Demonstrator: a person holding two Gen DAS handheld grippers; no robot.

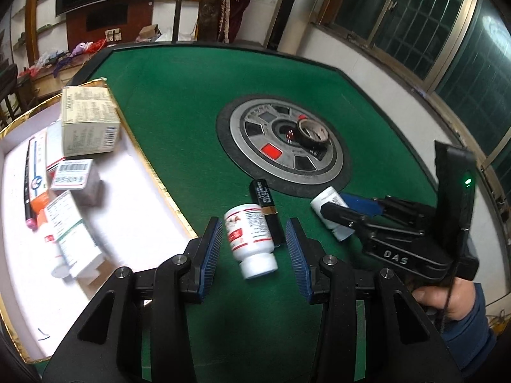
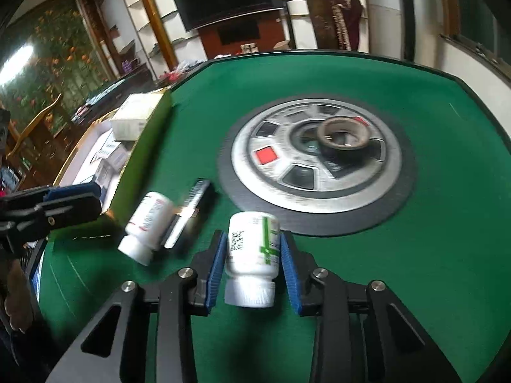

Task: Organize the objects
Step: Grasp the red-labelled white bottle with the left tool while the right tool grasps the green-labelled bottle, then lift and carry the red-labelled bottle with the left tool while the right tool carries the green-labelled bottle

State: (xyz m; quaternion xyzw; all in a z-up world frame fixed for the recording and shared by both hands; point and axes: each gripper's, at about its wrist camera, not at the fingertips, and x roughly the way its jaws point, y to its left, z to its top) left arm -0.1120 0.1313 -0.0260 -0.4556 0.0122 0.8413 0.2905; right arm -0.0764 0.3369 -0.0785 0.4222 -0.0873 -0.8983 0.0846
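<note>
A: Where does the left gripper [image 1: 254,239] stand?

B: Over the green table [image 1: 179,102], jaws wide apart; a white bottle with a red label [image 1: 250,239] lies on its side between the blue pads [image 1: 212,249], cap toward the camera, touched by neither pad; a black tube with a gold band [image 1: 267,212] lies right against the bottle's far side.

A: And the right gripper [image 2: 250,255]?

B: Its pads sit against both sides of a white bottle with a green label [image 2: 252,249], so it has that bottle clamped; the cap points back toward the camera; in the left wrist view the same bottle [image 1: 330,212] shows beside the round metal centre plate [image 1: 281,146]; whether it rests on the felt or hangs above it I cannot tell.

A: What else is there?

B: A roll of tape [image 1: 312,132] sits on the centre plate; a gold-edged white tray [image 1: 137,198] lies at the table's left, holding several medicine boxes [image 1: 89,124], one large box stacked on the others.
</note>
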